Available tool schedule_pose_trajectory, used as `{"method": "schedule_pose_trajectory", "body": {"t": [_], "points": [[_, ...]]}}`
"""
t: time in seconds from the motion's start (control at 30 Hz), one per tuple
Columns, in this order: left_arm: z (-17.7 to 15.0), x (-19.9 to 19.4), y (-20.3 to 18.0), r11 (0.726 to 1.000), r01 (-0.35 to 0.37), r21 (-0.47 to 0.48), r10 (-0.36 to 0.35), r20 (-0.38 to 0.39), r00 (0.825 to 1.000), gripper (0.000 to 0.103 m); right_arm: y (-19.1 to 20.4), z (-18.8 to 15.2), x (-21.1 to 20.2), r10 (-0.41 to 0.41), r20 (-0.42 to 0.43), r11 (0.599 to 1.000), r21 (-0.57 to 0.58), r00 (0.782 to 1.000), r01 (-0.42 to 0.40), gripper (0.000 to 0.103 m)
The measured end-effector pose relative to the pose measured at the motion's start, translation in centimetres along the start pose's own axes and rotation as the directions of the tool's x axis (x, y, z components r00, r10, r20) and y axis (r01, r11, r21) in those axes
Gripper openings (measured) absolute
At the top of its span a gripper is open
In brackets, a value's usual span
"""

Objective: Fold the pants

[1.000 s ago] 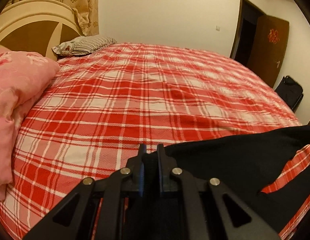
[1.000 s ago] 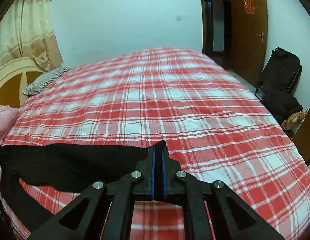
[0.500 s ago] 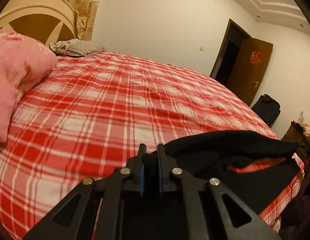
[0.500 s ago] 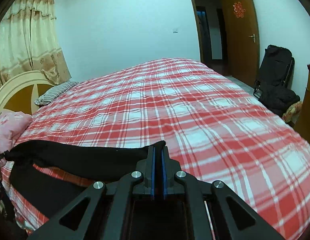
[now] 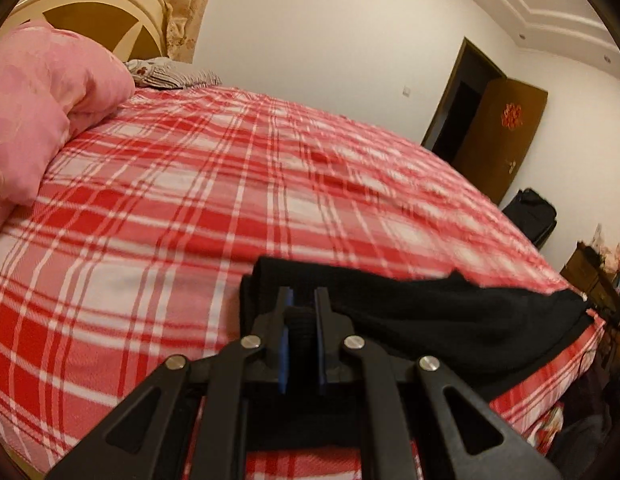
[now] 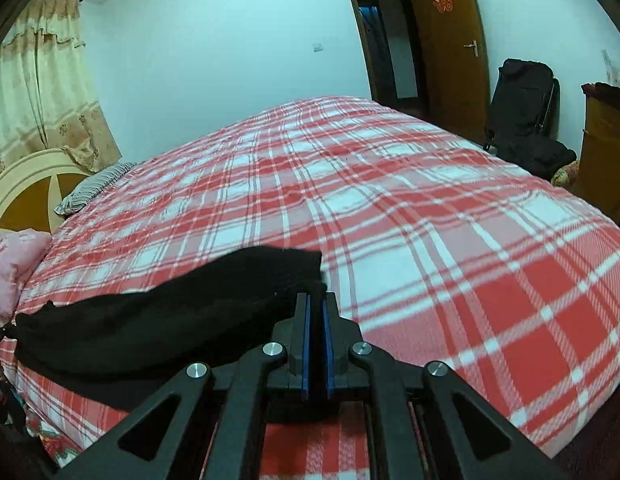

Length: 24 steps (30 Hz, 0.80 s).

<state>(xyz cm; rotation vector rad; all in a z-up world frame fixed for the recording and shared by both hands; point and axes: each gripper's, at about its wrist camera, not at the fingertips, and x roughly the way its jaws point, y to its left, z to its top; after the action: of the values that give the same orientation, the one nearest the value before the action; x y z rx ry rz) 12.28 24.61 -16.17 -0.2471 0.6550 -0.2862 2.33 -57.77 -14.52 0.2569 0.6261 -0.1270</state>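
Black pants (image 5: 430,320) lie bunched across the near edge of a bed under a red and white plaid bedspread (image 5: 189,208), strung between the two grippers. The left hand-held gripper (image 5: 301,300) pinches one end of the fabric; the right hand-held gripper (image 6: 317,300) is pressed together on the other end. Ahead of the left hand-held gripper and to its left sit a pink quilt (image 5: 41,92) and a cream headboard (image 5: 93,12). Beyond the right one stands a brown door (image 6: 446,40). The pants' lower part is hidden behind the gripper frames.
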Motion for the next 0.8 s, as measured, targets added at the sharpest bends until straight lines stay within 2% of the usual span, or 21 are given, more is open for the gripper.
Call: {"method": "schedule_pose_trajectory", "body": {"t": [0.17, 0.23, 0.27, 0.3, 0.4, 0.5, 0.57, 0.7, 0.8], "points": [[-1.7, 0.3, 0.0, 0.999, -0.034, 0.036, 0.035, -0.035, 0.999, 0.012, 0.1, -0.3, -0.6, -0.038, -0.009, 0.999, -0.017, 0.999, 0.038, 0.011], [-2.1, -0.1, 0.0, 0.997, -0.049, 0.052, 0.051, -0.041, 0.998, 0.018, -0.1, -0.3, -1.1, -0.052, -0.005, 0.999, -0.009, 0.999, 0.052, 0.024], [-2.2, -0.3, 0.1, 0.996, -0.066, 0.06, 0.069, -0.04, 0.997, 0.02, -0.1, -0.3, -1.4, -0.062, -0.003, 0.998, -0.005, 0.998, 0.062, 0.038], [-2.4, -0.6, 0.3, 0.995, -0.083, 0.062, 0.086, -0.039, 0.996, 0.026, -0.1, -0.3, -1.6, -0.068, -0.001, 0.998, -0.002, 0.998, 0.068, 0.046], [-2.6, -1.3, 1.2, 0.992, -0.117, 0.055, 0.119, -0.037, 0.992, 0.033, 0.3, -0.4, -2.7, -0.077, 0.014, 0.997, -0.013, 0.997, 0.077, 0.046], [-2.7, -1.9, 2.5, 0.987, -0.156, 0.04, 0.157, -0.041, 0.987, 0.032, 1.5, -0.4, -4.0, -0.089, 0.033, 0.996, -0.03, 0.996, 0.09, 0.046], [-2.9, -2.5, 3.5, 0.984, -0.176, 0.017, 0.177, -0.044, 0.983, 0.031, 3.0, -0.2, -4.9, -0.069, 0.05, 0.996, -0.058, 0.996, 0.072, 0.046], [-3.2, -3.9, 4.5, 0.979, -0.2, -0.03, 0.199, -0.031, 0.979, 0.031, 8.6, 0.1, -5.7, -0.038, 0.056, 0.981, -0.186, 0.998, 0.048, 0.046], [-3.2, -4.4, 3.7, 0.98, -0.197, -0.036, 0.197, -0.022, 0.98, 0.031, 14.3, -0.2, -4.5, 0.008, 0.01, 0.959, -0.283, 1.0, -0.005, 0.046]]}}
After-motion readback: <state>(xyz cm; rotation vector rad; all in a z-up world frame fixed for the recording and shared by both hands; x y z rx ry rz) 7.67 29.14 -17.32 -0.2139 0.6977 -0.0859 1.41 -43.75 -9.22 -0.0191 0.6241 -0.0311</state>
